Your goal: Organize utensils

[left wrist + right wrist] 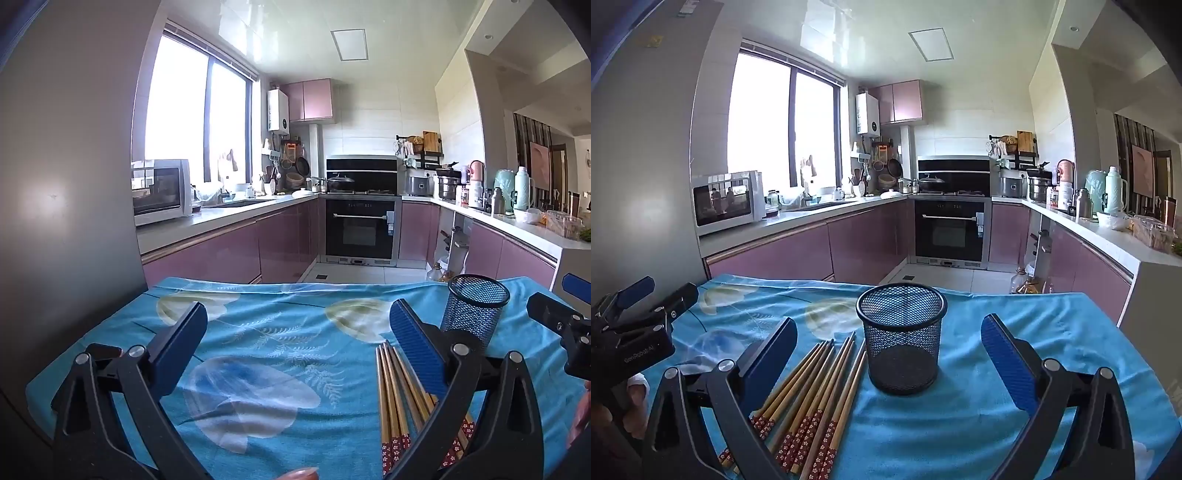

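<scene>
Several wooden chopsticks point(816, 391) with red flowered ends lie side by side on the blue cloth, just left of an upright black mesh cup point(902, 339). The cup holds nothing. My right gripper point(888, 356) hovers open above the near part of the table, the cup between its spread fingers but untouched. In the left wrist view the chopsticks point(397, 398) lie partly under the right finger of my left gripper point(295, 343), which is open over bare cloth, with the cup point(474, 310) beyond it. The other gripper shows at each view's edge point(561, 325) point(639, 314).
The table wears a blue cloth point(979, 424) printed with pale leaves. Its far edge drops to a tiled kitchen floor. Beyond stand pink cabinets, an oven point(951, 230), a microwave point(727, 201) on the left counter and flasks on the right counter point(1112, 192).
</scene>
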### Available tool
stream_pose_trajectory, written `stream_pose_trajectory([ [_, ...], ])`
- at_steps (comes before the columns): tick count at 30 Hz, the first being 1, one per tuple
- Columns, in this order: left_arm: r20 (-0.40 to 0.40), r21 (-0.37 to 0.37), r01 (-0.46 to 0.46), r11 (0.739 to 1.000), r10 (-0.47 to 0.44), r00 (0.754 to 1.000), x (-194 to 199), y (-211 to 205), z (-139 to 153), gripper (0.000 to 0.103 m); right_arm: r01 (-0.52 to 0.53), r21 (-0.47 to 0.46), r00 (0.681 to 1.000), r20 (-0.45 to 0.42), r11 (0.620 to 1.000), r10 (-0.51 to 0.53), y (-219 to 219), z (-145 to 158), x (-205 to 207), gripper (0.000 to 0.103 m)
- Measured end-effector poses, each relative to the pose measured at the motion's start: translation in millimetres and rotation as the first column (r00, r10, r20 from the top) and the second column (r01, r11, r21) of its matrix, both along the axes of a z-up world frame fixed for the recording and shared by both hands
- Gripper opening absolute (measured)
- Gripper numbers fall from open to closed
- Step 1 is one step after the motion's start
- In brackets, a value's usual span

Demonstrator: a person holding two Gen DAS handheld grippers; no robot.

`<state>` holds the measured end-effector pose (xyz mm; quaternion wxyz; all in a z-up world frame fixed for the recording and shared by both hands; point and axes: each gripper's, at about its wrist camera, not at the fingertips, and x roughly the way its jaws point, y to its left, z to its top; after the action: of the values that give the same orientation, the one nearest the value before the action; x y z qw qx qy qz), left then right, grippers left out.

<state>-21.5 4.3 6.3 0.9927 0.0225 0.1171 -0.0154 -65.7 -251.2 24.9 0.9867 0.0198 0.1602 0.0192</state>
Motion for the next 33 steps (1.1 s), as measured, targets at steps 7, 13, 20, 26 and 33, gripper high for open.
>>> stream_pose_trajectory([
  [7,0.011,-0.001,0.005,1.000,-0.004,1.000,-4.8,0.6,2.3,0.097,-0.008,0.008,1.000,-0.001,1.000,0.008,-1.7,0.5,-1.5,0.097],
  [13,0.011,-0.002,0.005,1.000,-0.005,1.000,-4.9,0.4,2.3,0.097,-0.008,0.008,1.000,-0.001,1.000,0.008,-1.3,0.7,-1.3,0.097],
  [20,0.013,-0.004,0.003,1.000,-0.003,1.000,-5.5,-0.4,2.0,0.097,-0.012,0.012,1.000,-0.002,1.000,0.012,-1.4,0.7,-2.2,0.097],
  [26,0.012,-0.004,0.003,1.000,-0.003,1.000,-5.4,-0.5,1.8,0.097,-0.016,0.015,1.000,-0.007,1.000,0.016,0.3,0.5,-1.1,0.097],
  [33,0.011,-0.004,0.004,1.000,-0.004,1.000,-4.7,-0.6,1.1,0.097,-0.023,0.020,1.000,-0.013,1.000,0.023,-0.4,0.9,-2.0,0.097],
])
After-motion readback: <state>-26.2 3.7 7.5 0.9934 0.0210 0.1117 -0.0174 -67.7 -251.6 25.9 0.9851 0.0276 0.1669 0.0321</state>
